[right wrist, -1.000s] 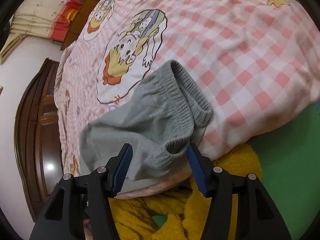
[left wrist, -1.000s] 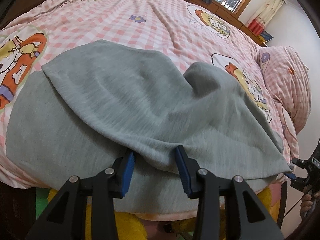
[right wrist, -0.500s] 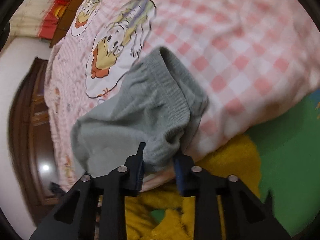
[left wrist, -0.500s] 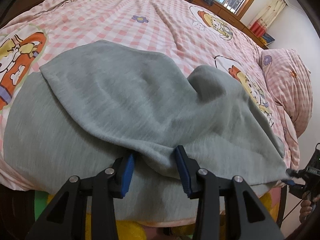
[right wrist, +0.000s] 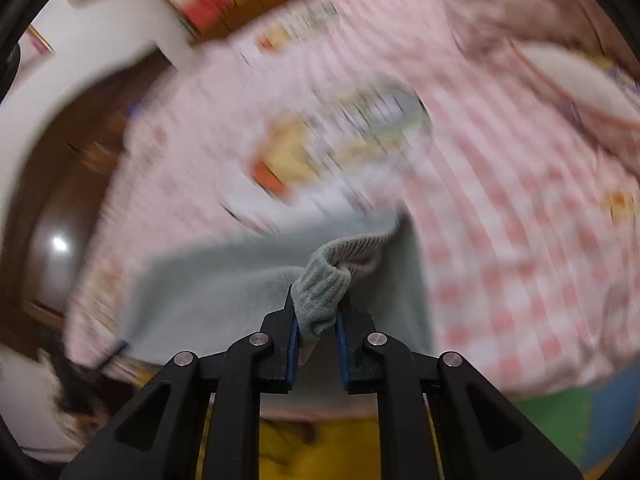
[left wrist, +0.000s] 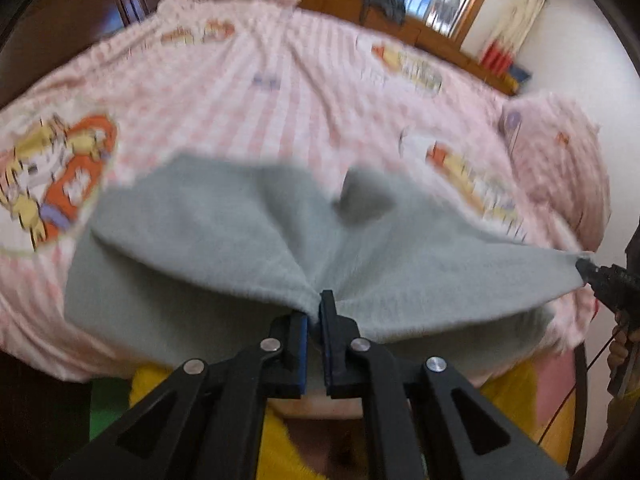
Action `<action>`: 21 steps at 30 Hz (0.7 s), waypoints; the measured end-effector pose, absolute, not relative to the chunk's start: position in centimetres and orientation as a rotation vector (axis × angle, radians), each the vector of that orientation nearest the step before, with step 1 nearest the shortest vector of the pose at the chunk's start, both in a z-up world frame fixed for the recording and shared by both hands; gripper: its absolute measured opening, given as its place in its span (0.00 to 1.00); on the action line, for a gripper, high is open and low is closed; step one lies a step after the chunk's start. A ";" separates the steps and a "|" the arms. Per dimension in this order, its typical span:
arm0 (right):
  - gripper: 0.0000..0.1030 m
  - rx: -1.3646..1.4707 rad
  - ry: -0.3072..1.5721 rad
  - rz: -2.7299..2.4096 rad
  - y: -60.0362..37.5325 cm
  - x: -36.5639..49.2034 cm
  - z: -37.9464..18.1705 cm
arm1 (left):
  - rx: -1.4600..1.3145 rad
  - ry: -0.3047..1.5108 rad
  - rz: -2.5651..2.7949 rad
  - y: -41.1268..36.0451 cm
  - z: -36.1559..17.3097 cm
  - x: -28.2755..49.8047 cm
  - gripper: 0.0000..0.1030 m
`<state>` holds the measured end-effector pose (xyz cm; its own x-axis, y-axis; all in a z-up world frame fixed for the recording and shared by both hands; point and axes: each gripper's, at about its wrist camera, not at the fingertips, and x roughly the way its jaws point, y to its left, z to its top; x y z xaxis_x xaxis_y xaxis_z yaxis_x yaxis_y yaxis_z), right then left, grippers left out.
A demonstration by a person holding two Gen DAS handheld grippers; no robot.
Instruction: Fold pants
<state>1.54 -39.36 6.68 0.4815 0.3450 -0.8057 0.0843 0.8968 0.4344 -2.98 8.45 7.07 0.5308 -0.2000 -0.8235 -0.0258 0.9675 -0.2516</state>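
The left gripper is angled steeply down at the bed's near edge, its blue-padded jaws pinched together on a thin fold of the grey pants. The soft knit cloth is spread over the pink checked bedsheet, pulled into creases toward the pinch. The right gripper, tilted likewise, is clamped on the thick ribbed waistband, bunched between its pads.

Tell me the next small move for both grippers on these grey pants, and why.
Probably lift both together and carry the near edge away across the bed. The left gripper is shut on the pants at their near edge, and the right gripper pinches the ribbed waistband.
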 end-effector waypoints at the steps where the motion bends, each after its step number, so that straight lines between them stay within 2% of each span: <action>1: 0.15 0.416 1.128 0.131 -39.3 1.4 4.4 | -0.257 1.053 -0.104 8.4 5.8 -2.9 0.05; 5: 0.15 0.474 1.175 0.124 -40.2 0.6 0.7 | -0.314 1.160 -0.084 8.6 2.2 -2.7 0.05; 11: 0.31 0.605 1.121 0.178 -41.7 -0.2 1.9 | -0.286 1.156 -0.053 8.0 2.6 -2.5 0.06; 13: 0.27 0.587 1.117 0.180 -41.8 -0.2 2.2 | -0.271 1.152 -0.042 7.8 2.6 -2.4 0.06; 14: 0.21 0.565 1.111 0.168 -41.7 -0.2 2.4 | -0.267 1.149 -0.034 7.6 2.6 -2.4 0.06; 15: 0.20 0.542 1.103 0.154 -41.8 -0.4 2.7 | -0.267 1.144 -0.025 7.5 2.7 -2.5 0.06; 19: 0.21 0.489 1.123 0.066 -42.4 -0.6 2.1 | -0.250 1.128 -0.013 7.4 2.5 -3.5 0.06; 20: 0.26 0.475 1.131 0.043 -42.4 -0.6 1.9 | -0.246 1.126 -0.014 7.5 2.5 -3.6 0.06; 21: 0.27 0.482 1.130 0.031 -42.5 -0.8 1.8 | -0.249 1.124 -0.018 7.5 2.4 -3.6 0.06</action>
